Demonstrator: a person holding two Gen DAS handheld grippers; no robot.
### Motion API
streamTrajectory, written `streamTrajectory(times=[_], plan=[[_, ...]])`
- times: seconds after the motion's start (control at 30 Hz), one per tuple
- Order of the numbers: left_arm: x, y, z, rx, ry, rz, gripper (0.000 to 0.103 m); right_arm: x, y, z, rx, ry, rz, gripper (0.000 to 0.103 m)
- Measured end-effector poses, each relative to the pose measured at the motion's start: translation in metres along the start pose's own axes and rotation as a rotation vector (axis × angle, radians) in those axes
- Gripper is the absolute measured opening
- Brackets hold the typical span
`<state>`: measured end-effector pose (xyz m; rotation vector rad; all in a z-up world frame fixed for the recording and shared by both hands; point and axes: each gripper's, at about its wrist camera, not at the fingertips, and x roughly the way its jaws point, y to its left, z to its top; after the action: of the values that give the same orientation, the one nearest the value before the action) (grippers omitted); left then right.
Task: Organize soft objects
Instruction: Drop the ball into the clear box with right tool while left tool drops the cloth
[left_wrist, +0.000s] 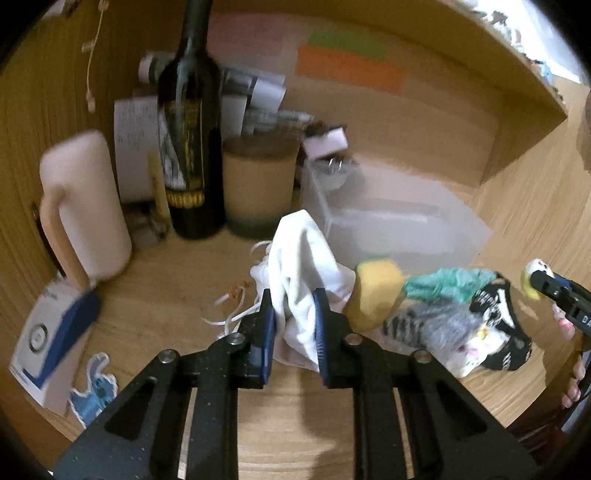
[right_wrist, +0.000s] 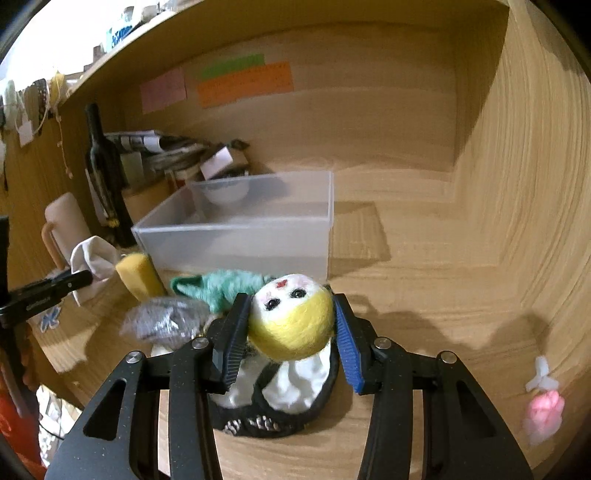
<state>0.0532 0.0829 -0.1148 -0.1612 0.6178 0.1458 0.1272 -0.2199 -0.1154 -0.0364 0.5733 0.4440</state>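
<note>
My left gripper (left_wrist: 293, 302) is shut on a white drawstring cloth bag (left_wrist: 306, 266) and holds it above the desk; it also shows in the right wrist view (right_wrist: 92, 258). My right gripper (right_wrist: 290, 314) is shut on a round yellow and white felt doll head (right_wrist: 291, 317), above a black and white fabric piece (right_wrist: 280, 398). A yellow sponge (left_wrist: 373, 291), a green knit item (left_wrist: 447, 286) and a grey fuzzy item (left_wrist: 432, 325) lie in a pile before the clear plastic bin (right_wrist: 236, 240). The bin's inside looks bare apart from something pale behind it.
A dark wine bottle (left_wrist: 190, 122), a cream jug (left_wrist: 85, 203), a jar (left_wrist: 258, 184) and papers stand at the back left. A blue and white box (left_wrist: 51, 332) lies front left. A pink toy (right_wrist: 543, 413) lies at the right. Wooden walls enclose the desk.
</note>
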Motion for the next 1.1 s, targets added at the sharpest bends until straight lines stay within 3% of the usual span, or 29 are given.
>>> streamTrajectory(times=[0.3, 0.53, 0.83, 1.1], plan=[[-0.024, -0.026, 0.045, 0.068, -0.137, -0.048, 0.019, -0.006, 0.019, 0.030, -0.049, -0.091, 0.026, 0.042], [-0.014, -0.046, 0.074, 0.102, -0.170, -0.100, 0.019, 0.003, 0.034, 0.060, -0.105, -0.131, 0.053, 0.042], [0.027, -0.067, 0.104, 0.133, -0.104, -0.149, 0.019, 0.038, 0.046, 0.092, -0.161, -0.094, 0.035, 0.042], [0.083, -0.073, 0.116, 0.151, 0.047, -0.174, 0.019, 0.082, 0.046, 0.108, -0.176, 0.000, 0.018, 0.042]])
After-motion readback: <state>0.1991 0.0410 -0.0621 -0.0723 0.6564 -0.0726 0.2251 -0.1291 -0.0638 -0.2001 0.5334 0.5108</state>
